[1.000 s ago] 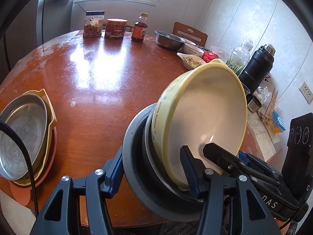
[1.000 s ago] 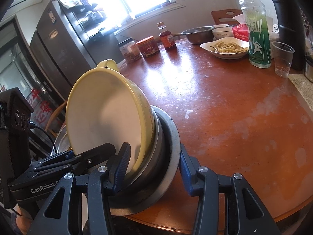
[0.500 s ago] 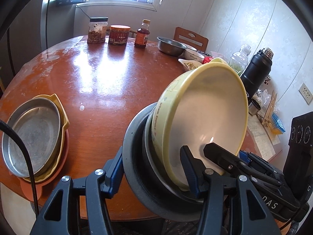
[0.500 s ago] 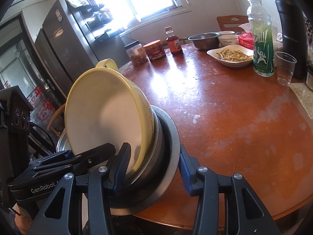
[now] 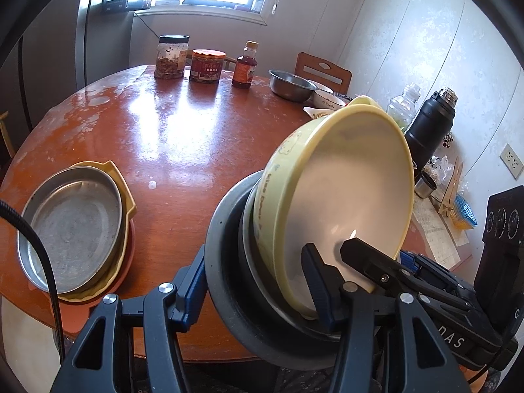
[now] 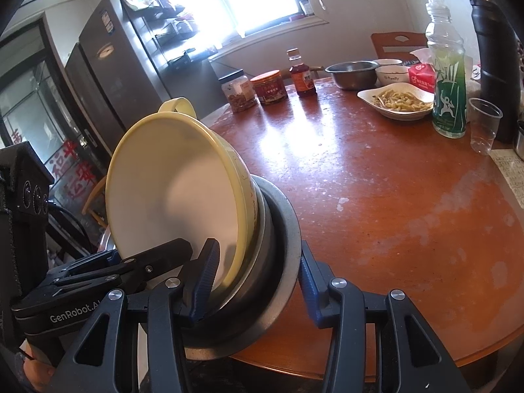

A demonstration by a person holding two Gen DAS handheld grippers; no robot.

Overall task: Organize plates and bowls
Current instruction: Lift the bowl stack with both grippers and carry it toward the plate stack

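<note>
A nested stack is tipped on its edge over the near rim of the round table: a yellow bowl (image 5: 344, 180) inside a steel bowl (image 5: 246, 216) inside a wide grey bowl (image 5: 222, 235). My left gripper (image 5: 253, 288) is shut across the stack's lower rim, one finger behind the grey bowl and one inside the yellow one. In the right wrist view the yellow bowl (image 6: 170, 190) and the grey bowl (image 6: 290, 229) are clamped the same way by my right gripper (image 6: 255, 275). Each gripper's black fingers show in the other's view.
A steel pan (image 5: 72, 229) sits on a yellow dish and an orange plate at the table's left edge. At the far side stand jars (image 5: 172, 57), a sauce bottle (image 5: 245, 65), a steel bowl (image 5: 290, 85), a dish of food (image 6: 396, 101), a green bottle (image 6: 447, 75), a cup (image 6: 484, 124) and a black flask (image 5: 429, 127).
Both grippers have lifted and drawn the tilted stack back slightly, so more of the table and the plate pile shows. Both grips are unchanged.
</note>
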